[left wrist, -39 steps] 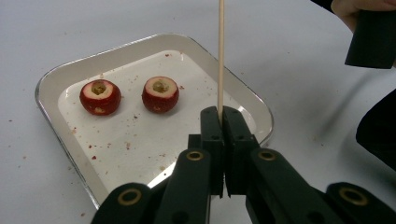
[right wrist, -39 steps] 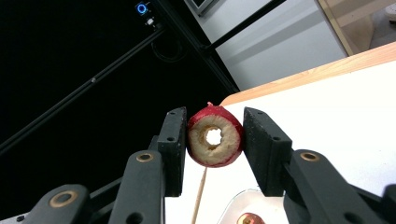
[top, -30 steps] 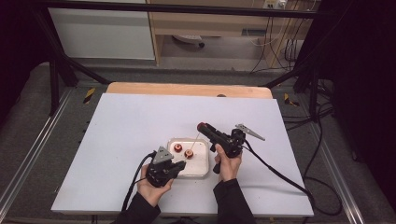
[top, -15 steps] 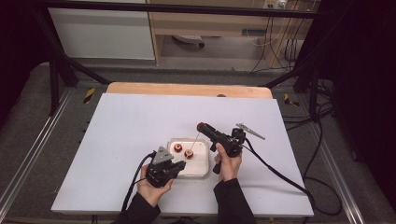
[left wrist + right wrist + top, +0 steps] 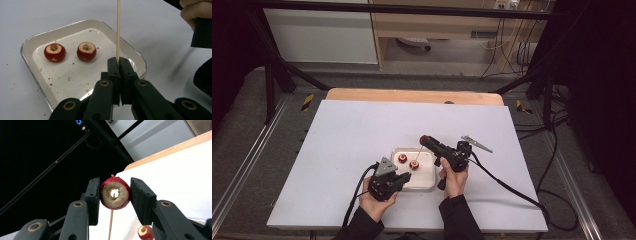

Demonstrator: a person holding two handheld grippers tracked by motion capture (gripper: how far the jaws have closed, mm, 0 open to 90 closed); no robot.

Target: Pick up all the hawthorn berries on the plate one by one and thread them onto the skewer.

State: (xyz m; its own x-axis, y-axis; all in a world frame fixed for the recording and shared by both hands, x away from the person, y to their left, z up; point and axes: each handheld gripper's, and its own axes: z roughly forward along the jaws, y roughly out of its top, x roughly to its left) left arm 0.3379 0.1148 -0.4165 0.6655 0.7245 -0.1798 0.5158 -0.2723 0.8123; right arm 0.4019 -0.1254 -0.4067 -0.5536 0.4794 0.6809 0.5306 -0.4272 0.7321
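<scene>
Putting a red fruit on a stick over the white tabletop (image 5: pixel 337 150).

Low in the middle sits the tray (image 5: pixel 30 45) with two cored fruits (image 5: pixel 55 52). The right hand-held gripper (image 5: pixel 115 195) pinches a cored red fruit (image 5: pixel 115 193). The left hand-held gripper (image 5: pixel 118 65) is pressed together on the thin stick (image 5: pixel 118 30), which stands up straight.

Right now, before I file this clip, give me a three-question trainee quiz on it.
1. True or false: the left gripper is shut on the skewer.
2. How many cored fruits lie in the tray?
3. What does the right gripper hold? A) a fruit B) a spoon C) the tray

Key: 1 true; 2 two; 3 A, a cored fruit with the skewer tip in its hole.
</scene>
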